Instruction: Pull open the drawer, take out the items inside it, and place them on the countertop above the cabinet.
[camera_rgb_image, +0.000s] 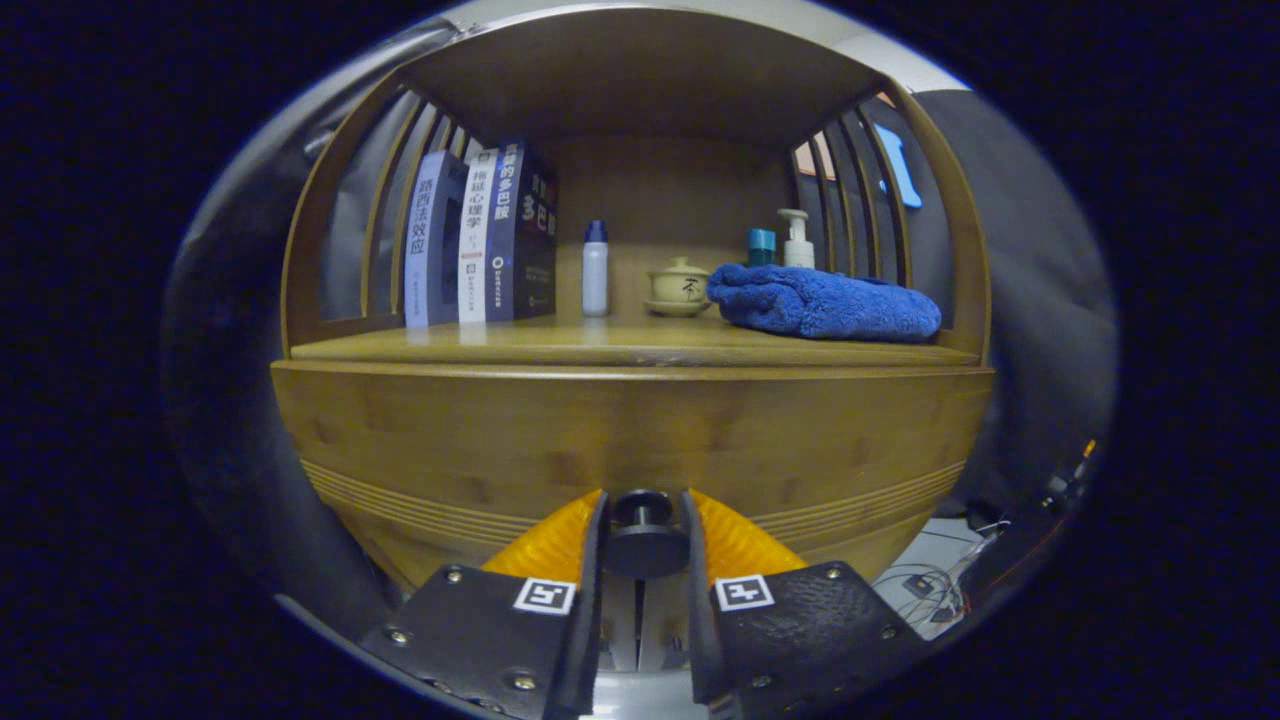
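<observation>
A wooden cabinet faces me with its drawer front spanning the width below the countertop. A dark round knob sticks out from the drawer's lower middle. My gripper sits right at it, one finger on each side of the knob and both pressing against it. The drawer looks closed, flush under the countertop edge, and its contents are hidden.
On the countertop stand three books at the left, a small white bottle, a lidded ceramic cup, a folded blue towel, a teal-capped jar and a pump bottle. Slatted wooden sides enclose the shelf. Cables lie low right.
</observation>
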